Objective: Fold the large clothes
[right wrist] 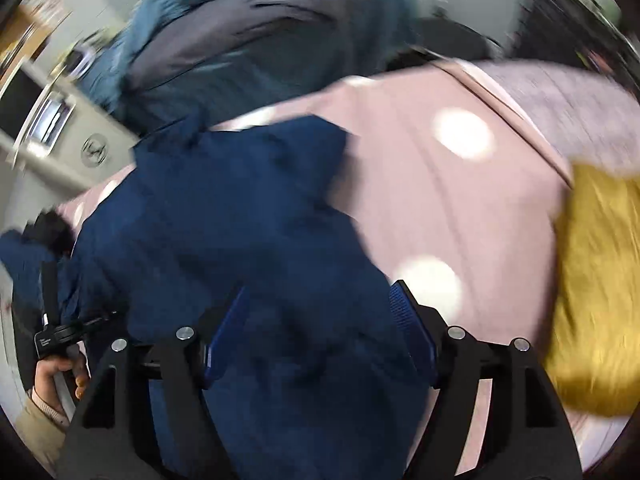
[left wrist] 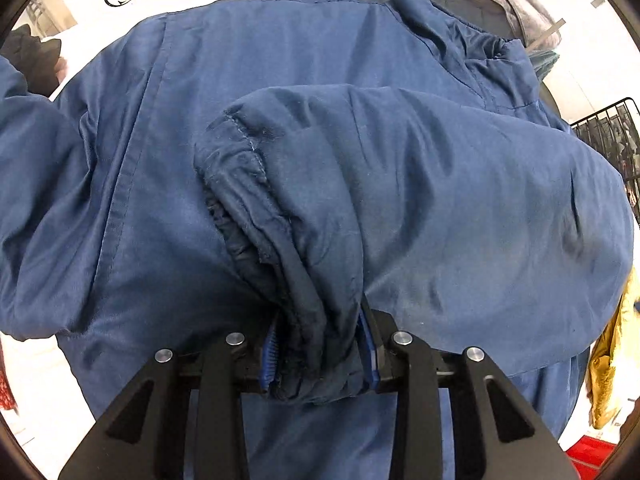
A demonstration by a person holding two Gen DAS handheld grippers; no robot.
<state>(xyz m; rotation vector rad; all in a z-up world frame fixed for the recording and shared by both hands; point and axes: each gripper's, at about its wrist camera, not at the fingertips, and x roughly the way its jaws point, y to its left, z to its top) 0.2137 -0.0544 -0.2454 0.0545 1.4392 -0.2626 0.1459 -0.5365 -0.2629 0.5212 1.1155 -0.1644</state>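
A large navy blue jacket [left wrist: 280, 92] lies spread out and fills the left wrist view. Its sleeve [left wrist: 420, 184] is folded across the body, cuff toward me. My left gripper [left wrist: 322, 350] is shut on the bunched sleeve cuff [left wrist: 308, 332], blue pads pressing both sides. In the blurred right wrist view the same jacket [right wrist: 224, 216] lies on a pink bedsheet with white dots [right wrist: 452, 200]. My right gripper [right wrist: 320, 328] is open wide, its fingers [right wrist: 412, 320] spread over the jacket fabric, gripping nothing.
A grey and blue pile of clothes [right wrist: 248, 40] lies beyond the jacket. A mustard yellow garment [right wrist: 596, 288] lies at the right. A black wire rack [left wrist: 608, 128] stands at the right edge. The person's left hand [right wrist: 56, 372] holds the other gripper handle at lower left.
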